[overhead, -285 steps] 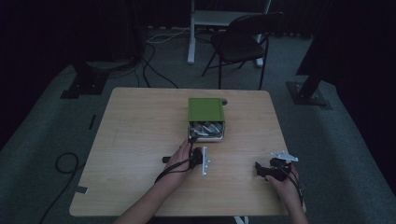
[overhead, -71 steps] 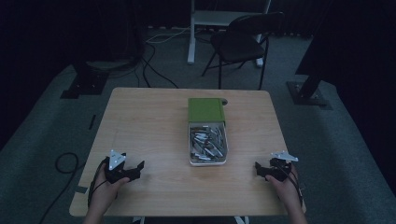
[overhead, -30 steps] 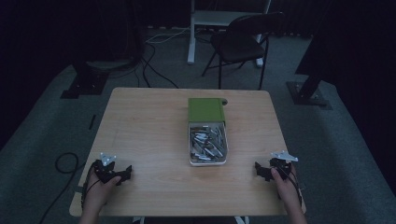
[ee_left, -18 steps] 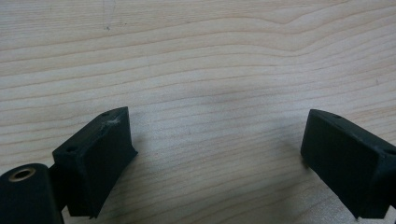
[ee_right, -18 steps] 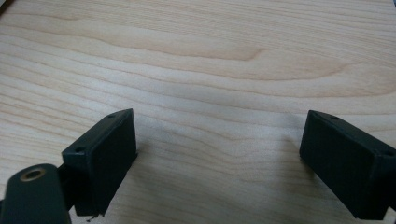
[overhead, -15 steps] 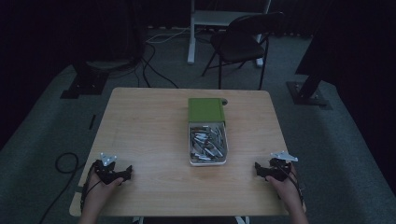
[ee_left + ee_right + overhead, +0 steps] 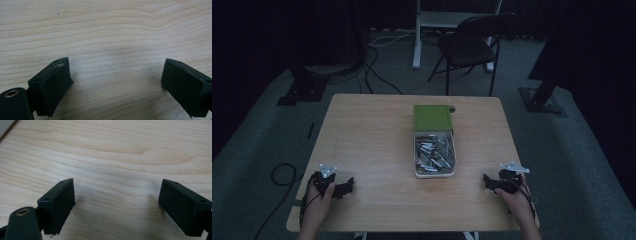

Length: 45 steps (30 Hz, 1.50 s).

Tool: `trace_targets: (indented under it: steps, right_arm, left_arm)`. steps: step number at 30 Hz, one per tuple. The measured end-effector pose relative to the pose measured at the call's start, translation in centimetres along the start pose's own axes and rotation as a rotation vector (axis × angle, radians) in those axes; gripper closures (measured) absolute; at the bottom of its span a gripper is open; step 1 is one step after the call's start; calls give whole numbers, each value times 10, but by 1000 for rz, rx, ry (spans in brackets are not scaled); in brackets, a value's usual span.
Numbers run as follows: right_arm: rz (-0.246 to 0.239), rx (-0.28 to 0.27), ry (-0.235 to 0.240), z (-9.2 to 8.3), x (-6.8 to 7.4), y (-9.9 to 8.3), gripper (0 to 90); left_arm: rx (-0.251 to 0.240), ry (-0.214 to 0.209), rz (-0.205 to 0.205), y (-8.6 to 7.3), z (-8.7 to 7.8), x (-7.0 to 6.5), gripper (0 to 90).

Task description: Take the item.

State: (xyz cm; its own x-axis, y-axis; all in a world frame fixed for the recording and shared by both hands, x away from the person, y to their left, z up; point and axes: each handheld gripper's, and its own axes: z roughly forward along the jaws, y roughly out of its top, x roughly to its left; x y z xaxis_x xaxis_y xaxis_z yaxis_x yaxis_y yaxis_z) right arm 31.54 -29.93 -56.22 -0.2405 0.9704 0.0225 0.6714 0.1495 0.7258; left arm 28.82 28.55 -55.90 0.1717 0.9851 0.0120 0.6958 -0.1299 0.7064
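Left hand-held gripper (image 7: 343, 187) and right hand-held gripper (image 7: 490, 182) rest apart-jawed, empty, at lower frame corners; the half-open green-lidded metal parts tray (image 7: 434, 161) sits mid-surface (image 7: 372, 135); work appears finished.

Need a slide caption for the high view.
Both grippers, left and right, rest open near the table's front corners; a tray of small metal parts sits mid-table.

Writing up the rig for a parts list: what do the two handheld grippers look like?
Both the left gripper and right gripper are black, each topped by a grey three-cornered plate and trailing a dark cable. Their jaws are blocky black pads with small screw holes; a brass-coloured ring sits beside one jaw.
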Motion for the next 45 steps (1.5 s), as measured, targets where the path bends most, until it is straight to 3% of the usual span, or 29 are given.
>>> trace_targets:
  steps: [18,32,45]
  right_arm:
    - [-23,-32,36,-12,17,18,136]
    - [-49,-100,70,-27,33,50,145]
    - [-96,-167,127,-42,57,86,170]
  left_arm:
    - [4,6,-3,0,0,0,80]
    - [4,4,-3,0,0,0,80]
    - [4,4,-4,0,0,0,80]
